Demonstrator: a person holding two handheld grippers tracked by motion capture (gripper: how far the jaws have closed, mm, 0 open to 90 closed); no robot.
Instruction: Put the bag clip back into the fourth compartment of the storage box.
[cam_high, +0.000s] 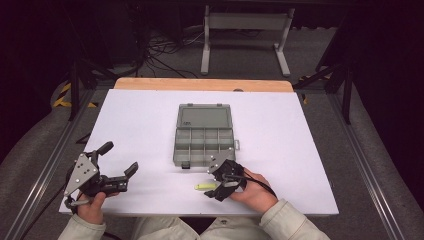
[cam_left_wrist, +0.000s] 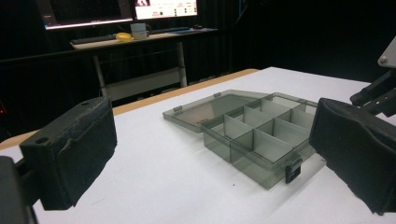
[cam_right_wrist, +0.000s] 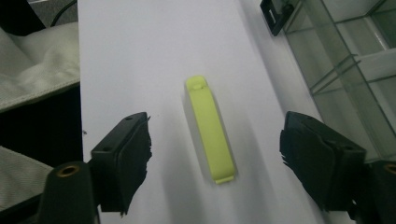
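Writing: none readable on the yellow-green clip (cam_right_wrist: 209, 129) or on the compartment box (cam_high: 205, 141); small mark on the box lid too blurred to read.
Clip: flat on the white desk (cam_high: 140, 125), lower centre of the high view, just below the box's front edge.
Right gripper (cam_right_wrist: 215, 158): jaws wide, one at each side of the clip, not touching it.
Left gripper (cam_high: 119, 160): lower left of the high view, jaws wide, nothing between them, well apart from the clip.
Box: centre of the desk, lid open flat.
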